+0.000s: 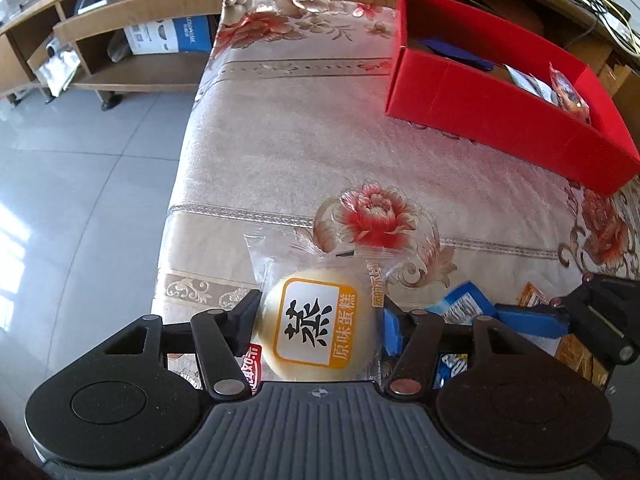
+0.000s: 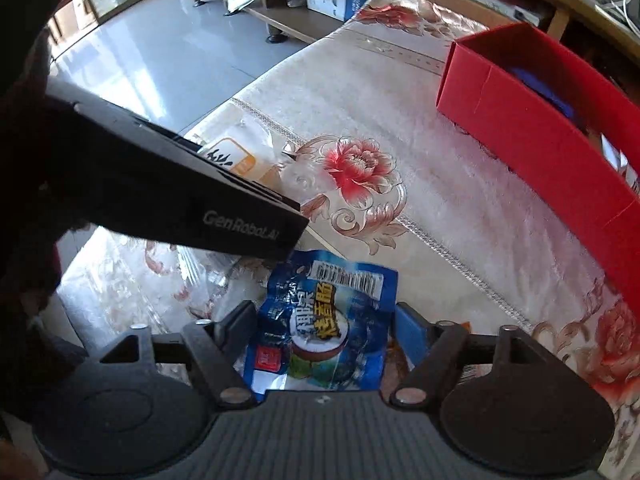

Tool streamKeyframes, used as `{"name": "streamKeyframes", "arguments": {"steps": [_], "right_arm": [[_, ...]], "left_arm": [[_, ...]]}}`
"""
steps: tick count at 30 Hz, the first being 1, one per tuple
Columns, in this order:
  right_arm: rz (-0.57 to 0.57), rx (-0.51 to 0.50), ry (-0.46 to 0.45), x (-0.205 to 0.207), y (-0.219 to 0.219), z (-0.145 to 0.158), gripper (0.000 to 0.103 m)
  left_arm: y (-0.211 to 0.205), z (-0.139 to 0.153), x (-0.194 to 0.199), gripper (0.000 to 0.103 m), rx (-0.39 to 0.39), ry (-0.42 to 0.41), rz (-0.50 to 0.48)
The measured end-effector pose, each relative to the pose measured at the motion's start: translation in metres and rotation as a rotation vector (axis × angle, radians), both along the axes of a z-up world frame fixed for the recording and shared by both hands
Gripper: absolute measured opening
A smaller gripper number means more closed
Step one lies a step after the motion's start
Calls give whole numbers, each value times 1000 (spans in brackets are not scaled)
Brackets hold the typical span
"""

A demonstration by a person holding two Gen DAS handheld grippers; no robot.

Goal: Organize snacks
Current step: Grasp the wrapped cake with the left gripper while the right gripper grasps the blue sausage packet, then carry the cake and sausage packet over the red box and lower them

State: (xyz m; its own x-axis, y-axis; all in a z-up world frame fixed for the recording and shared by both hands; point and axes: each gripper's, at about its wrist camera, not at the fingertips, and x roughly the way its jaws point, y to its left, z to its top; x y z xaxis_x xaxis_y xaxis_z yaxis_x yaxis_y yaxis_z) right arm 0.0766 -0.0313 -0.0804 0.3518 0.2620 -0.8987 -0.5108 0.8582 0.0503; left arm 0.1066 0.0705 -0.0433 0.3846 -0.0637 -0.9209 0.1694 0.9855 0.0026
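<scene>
My left gripper (image 1: 320, 324) is shut on a round steamed cake (image 1: 316, 328) in a clear wrapper with an orange-framed label, held just above the floral tablecloth (image 1: 280, 152). The right wrist view shows the same cake (image 2: 240, 160) behind the left gripper's black housing (image 2: 180, 192). My right gripper (image 2: 326, 320) stands open over a crumpled blue snack packet (image 2: 324, 320), which lies on the cloth between its fingers with its edges close to both pads. That blue packet (image 1: 460, 304) also shows in the left wrist view, next to the right gripper's blue finger (image 1: 528, 320).
An open red cardboard box (image 1: 480, 108) (image 2: 520, 120) stands at the back right with a few packets inside. Orange packets (image 1: 576, 352) lie beside the blue one. A red packet (image 1: 254, 364) peeks out under the cake. The table's left edge drops to grey tiles (image 1: 80, 160); wooden shelves (image 1: 120, 32) stand behind.
</scene>
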Motion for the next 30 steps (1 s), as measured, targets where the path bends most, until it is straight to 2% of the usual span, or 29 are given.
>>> {"name": "streamKeyframes", "arguments": {"steps": [5,15,18,22,24,26,30], "right_arm": [[-5,-6,-17,-2,-17,3,62],[-150,67,-90,8,-72,35,61],[-183,80,-99,10,-86,41,61],[-197,88,-89,13,-89,37,62],[-196,93,-81,14,-90,36,62],[-197,92,-80,13,-92,35,62],[-211,91,-88,12,-99,37,62]], "left_arm": [[-2,4,-3,65,-17,-9,-17],[-22,10,-5,64,-33,-27,-65],[-25,2,-3,66,-3,-9,-61],[-26,-5,-5,75,29,1,-55],[-26,-7,-8,74,36,3,-58],[-26,-6,-9,66,37,-2,-57],[-30,4,-10,64,9,-26,-56]]}}
